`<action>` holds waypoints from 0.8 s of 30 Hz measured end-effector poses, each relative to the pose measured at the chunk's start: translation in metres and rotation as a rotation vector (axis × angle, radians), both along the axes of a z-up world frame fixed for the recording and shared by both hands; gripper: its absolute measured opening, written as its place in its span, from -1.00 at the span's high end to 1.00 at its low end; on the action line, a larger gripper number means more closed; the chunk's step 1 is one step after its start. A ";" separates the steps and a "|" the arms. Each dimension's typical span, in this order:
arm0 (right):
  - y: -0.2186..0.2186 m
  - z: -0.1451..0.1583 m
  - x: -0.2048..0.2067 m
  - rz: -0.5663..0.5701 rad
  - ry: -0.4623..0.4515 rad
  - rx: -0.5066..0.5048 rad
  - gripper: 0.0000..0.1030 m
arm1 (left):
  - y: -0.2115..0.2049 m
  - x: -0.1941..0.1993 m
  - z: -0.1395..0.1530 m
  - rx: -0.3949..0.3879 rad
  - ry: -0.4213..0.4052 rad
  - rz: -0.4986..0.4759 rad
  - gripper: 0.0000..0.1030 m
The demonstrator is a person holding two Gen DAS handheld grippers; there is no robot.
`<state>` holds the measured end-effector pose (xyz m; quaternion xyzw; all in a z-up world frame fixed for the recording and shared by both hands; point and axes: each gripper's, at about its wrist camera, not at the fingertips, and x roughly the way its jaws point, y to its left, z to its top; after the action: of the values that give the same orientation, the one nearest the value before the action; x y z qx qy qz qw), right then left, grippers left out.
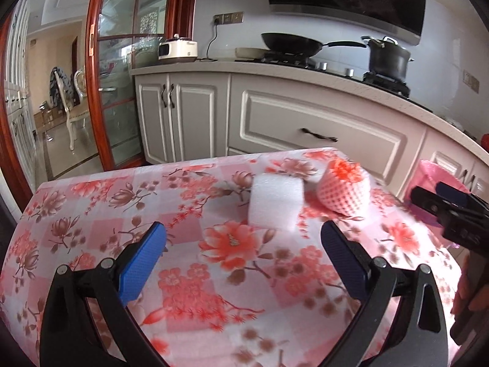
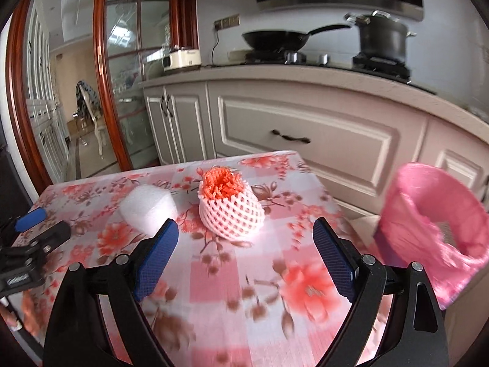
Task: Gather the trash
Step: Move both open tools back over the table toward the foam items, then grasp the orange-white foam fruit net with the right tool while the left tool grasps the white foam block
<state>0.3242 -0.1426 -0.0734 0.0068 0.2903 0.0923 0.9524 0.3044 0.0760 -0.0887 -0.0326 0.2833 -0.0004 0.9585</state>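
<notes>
A white foam block (image 1: 276,203) (image 2: 148,210) and a pink foam fruit net (image 1: 344,188) (image 2: 229,208) with orange shreds inside lie on the table (image 1: 183,275) (image 2: 244,290) with a pink flowered cloth. My left gripper (image 1: 243,241) hovers open just short of the foam block, nothing between its blue pads. My right gripper (image 2: 246,235) is open in front of the fruit net, its jaws empty. Each gripper shows at the edge of the other's view: the right gripper (image 1: 440,202), the left gripper (image 2: 33,226).
A bin lined with a pink bag (image 2: 434,223) (image 1: 440,180) stands off the table's right side. Beyond the table run grey kitchen cabinets (image 1: 305,122), a stove with a wok (image 1: 290,44) and a pot (image 1: 388,58), and a glass sliding door (image 1: 122,76).
</notes>
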 end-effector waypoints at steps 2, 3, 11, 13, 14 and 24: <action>0.006 -0.011 0.023 0.009 0.027 0.006 -0.64 | 0.004 0.011 -0.005 -0.006 0.014 0.006 -0.90; 0.009 -0.015 0.033 0.015 0.040 0.011 -0.64 | 0.005 0.015 -0.007 -0.009 0.020 0.006 -0.90; 0.036 -0.050 0.098 0.063 0.150 -0.014 -0.64 | 0.010 0.052 -0.020 -0.024 0.068 -0.001 -0.90; 0.039 -0.058 0.110 0.062 0.182 -0.026 -0.64 | 0.009 0.061 -0.024 -0.024 0.078 -0.008 -0.90; 0.038 -0.060 0.115 0.064 0.198 -0.016 -0.64 | 0.008 0.066 -0.025 -0.027 0.084 -0.014 -0.90; 0.003 -0.045 0.101 0.046 0.165 0.029 0.22 | -0.019 0.112 -0.038 -0.016 0.146 -0.071 -0.90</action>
<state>0.4248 -0.1393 -0.1189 0.0215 0.3663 0.1177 0.9228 0.4165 0.0567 -0.1263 -0.0303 0.3535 -0.0343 0.9343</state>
